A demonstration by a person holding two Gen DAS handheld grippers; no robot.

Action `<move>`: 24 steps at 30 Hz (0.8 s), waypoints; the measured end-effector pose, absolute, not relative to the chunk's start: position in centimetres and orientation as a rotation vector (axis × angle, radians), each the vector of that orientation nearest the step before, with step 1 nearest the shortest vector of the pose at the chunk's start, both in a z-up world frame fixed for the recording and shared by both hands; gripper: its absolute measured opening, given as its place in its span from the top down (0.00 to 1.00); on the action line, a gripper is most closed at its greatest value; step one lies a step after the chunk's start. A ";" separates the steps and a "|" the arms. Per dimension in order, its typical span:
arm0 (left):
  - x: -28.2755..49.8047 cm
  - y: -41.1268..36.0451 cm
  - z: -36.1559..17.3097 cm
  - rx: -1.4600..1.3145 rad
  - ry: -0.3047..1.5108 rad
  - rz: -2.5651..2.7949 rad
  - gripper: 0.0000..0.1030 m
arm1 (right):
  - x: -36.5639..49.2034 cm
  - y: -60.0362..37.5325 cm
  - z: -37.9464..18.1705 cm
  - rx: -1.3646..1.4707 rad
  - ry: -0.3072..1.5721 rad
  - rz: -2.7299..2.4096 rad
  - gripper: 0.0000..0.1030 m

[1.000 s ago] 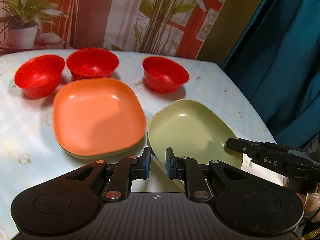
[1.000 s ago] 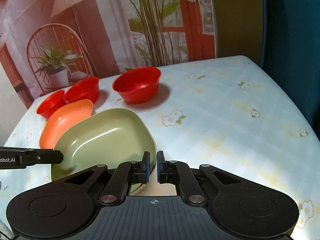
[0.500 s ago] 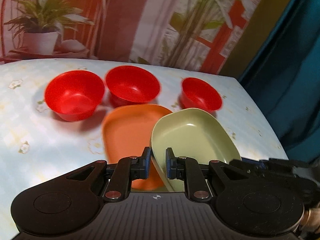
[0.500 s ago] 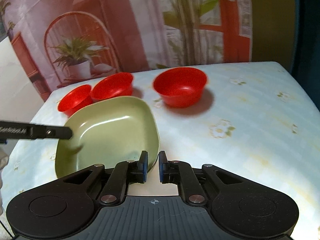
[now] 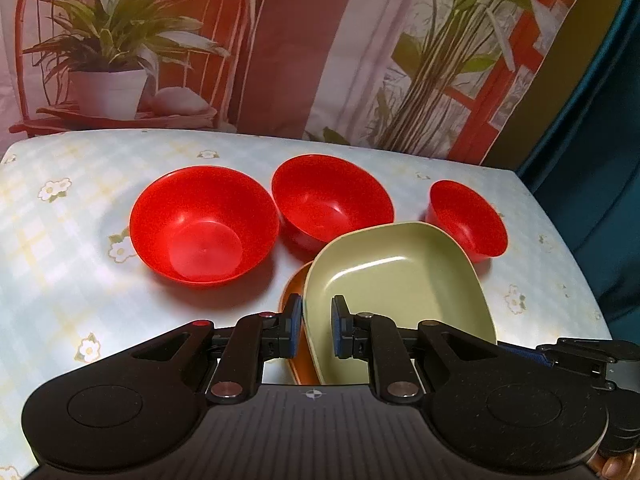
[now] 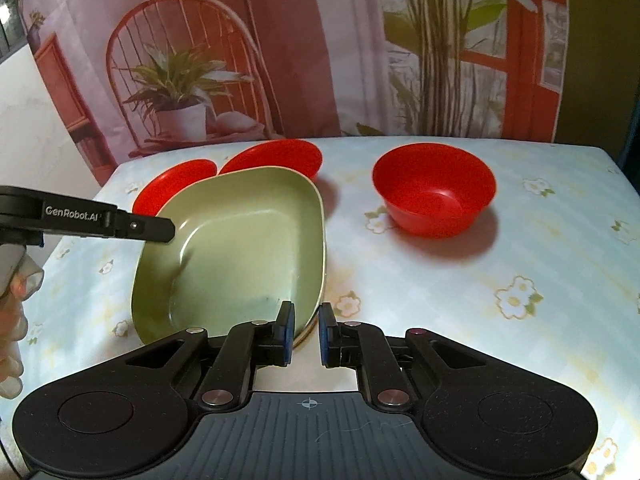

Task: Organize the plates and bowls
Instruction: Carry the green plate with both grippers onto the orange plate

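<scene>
two grippers flank the green plate [image 5: 404, 280]: left gripper [image 5: 316, 330] and right gripper [image 6: 305, 334] each have jaws slightly apart astride its rim. beneath it, an orange plate [image 5: 294, 292]; beyond, three red bowls [image 5: 204, 224].

A tablecloth [image 5: 60, 248] in pale blue check with small white flowers covers the tabletop. Behind it hangs a printed backdrop [image 6: 320, 40] picturing a potted plant [image 5: 108, 64] on a red wire chair [image 6: 180, 60], tall green stalks and a red frame. A teal curtain [image 5: 600, 160] hangs at the right.
</scene>
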State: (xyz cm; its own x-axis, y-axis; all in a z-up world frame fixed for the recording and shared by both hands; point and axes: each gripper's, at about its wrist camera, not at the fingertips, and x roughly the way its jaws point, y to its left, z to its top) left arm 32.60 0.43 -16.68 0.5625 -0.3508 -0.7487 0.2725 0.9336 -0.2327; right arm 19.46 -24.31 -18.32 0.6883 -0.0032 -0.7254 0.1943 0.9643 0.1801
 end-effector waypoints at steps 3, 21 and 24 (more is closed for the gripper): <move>32.9 0.5 -17.0 -0.088 0.907 -0.362 0.84 | 20.0 -24.3 -18.9 0.259 0.823 -0.112 0.89; 33.2 0.3 -18.2 -0.021 0.926 -0.344 0.84 | 21.0 -23.6 -19.2 0.213 0.848 -0.101 0.85; 33.1 0.3 -18.3 -0.020 0.928 -0.339 0.84 | 21.1 -23.8 -19.1 0.219 0.849 -0.098 0.84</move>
